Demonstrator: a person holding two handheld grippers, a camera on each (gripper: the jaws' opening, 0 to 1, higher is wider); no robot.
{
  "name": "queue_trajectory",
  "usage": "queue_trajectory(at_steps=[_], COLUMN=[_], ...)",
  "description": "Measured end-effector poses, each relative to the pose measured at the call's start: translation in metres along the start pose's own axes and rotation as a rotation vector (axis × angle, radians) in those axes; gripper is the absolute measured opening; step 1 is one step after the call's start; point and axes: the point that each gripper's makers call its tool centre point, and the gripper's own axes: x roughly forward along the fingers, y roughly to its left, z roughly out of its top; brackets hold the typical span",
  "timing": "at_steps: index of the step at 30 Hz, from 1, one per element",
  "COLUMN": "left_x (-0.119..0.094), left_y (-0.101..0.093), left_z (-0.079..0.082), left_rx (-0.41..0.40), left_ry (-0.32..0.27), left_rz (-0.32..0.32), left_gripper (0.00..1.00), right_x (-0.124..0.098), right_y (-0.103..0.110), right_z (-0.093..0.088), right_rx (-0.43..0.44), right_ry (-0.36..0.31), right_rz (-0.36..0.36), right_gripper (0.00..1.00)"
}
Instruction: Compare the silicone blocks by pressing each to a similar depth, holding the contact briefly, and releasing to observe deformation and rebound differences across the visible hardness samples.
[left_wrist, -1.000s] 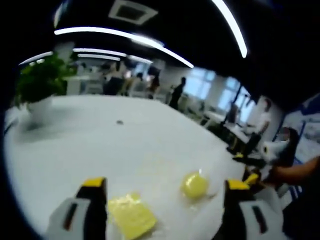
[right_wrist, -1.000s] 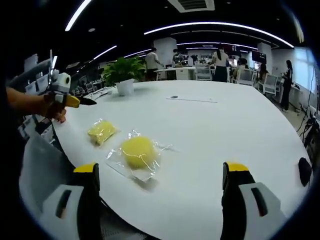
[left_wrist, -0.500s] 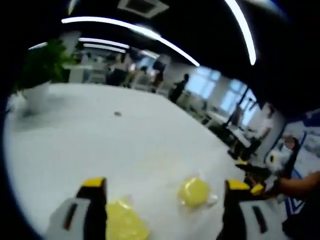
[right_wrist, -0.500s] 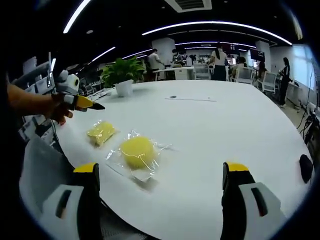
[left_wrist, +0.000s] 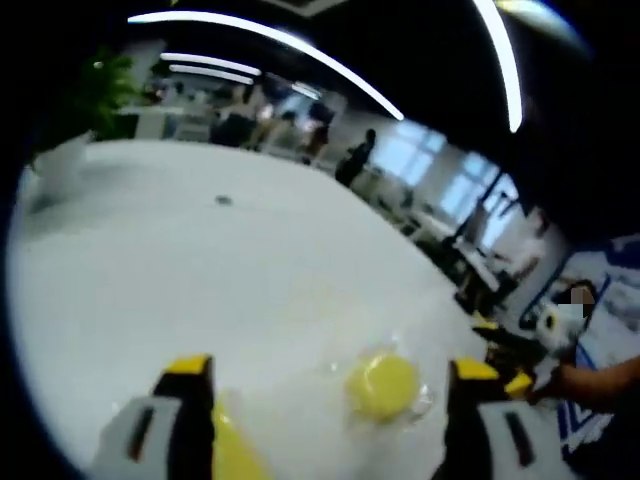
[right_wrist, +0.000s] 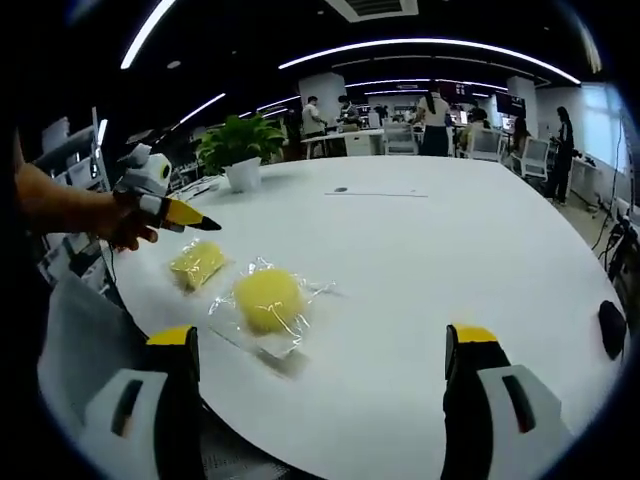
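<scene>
White and broad, the round-edged table (left_wrist: 200, 290) fills the blurred left gripper view under ceiling light strips, and the left gripper (left_wrist: 325, 400) hangs over it with jaws spread wide and nothing between them; the round yellow silicone block in clear plastic wrap (left_wrist: 382, 384) lies on the table between the jaws, nearer the right one, while a sliver of the flat yellow wrapped silicone block (left_wrist: 232, 455) shows just beside the left jaw. Across in the right gripper view, the right gripper (right_wrist: 320, 370) likewise stands wide open and empty above the table edge, with the round block lying ahead near the left jaw, the flat block just beyond it to the left, a hand (right_wrist: 125, 222) holding the other gripper close above the flat block, and a potted green plant (right_wrist: 238, 152) far back on the table.
</scene>
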Motion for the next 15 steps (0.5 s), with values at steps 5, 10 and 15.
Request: queue_trajectory(at_steps=[5,10,15], left_x=[0.009,0.023,0.035], left_y=[-0.002,-0.007,-0.006], left_z=[0.000,-0.004,-0.016], left_rx=[-0.102,-0.168,-0.253], left_ry=[0.004,0.025,0.069], left_rz=[-0.020,-0.046,-0.044], left_gripper=[0.97,0.94,0.92], right_x=[0.000,0.000,0.000], right_y=[0.000,-0.001,0.000], right_z=[-0.001,-0.002,-0.003], right_rx=[0.007,0.015,0.022], right_ry=[0.002,0.002,-0.001], right_rz=[-0.001,-0.006,-0.006], right_gripper=[0.96,0.96,0.96])
